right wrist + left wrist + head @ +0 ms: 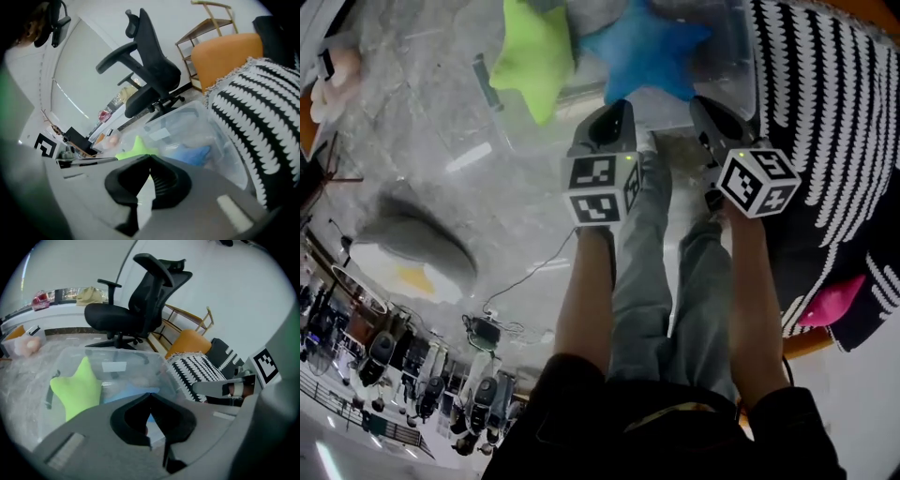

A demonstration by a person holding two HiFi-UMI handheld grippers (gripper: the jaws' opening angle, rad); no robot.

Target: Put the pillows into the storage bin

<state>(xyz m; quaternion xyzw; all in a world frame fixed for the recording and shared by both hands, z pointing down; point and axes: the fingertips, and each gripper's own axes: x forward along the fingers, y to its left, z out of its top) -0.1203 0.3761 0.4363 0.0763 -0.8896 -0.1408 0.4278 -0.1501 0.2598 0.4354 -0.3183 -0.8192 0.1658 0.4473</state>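
A clear plastic storage bin (729, 42) stands on the floor in front of me. Inside it lie a lime-green star pillow (532, 56) and a blue star pillow (645, 49). My left gripper (614, 117) and right gripper (712, 112) hover side by side at the bin's near edge. Both are shut with nothing between the jaws. The left gripper view shows the green star (77, 390) and blue star (129, 393) through the bin wall. In the right gripper view, both the green star (133, 149) and the blue star (192, 153) show.
A black-and-white patterned pillow (825, 122) lies on an orange seat (190, 341) right of the bin, with a pink pillow (832, 302) beside it. A grey and white pillow (412, 262) sits on the floor at left. A black office chair (136, 310) stands behind the bin.
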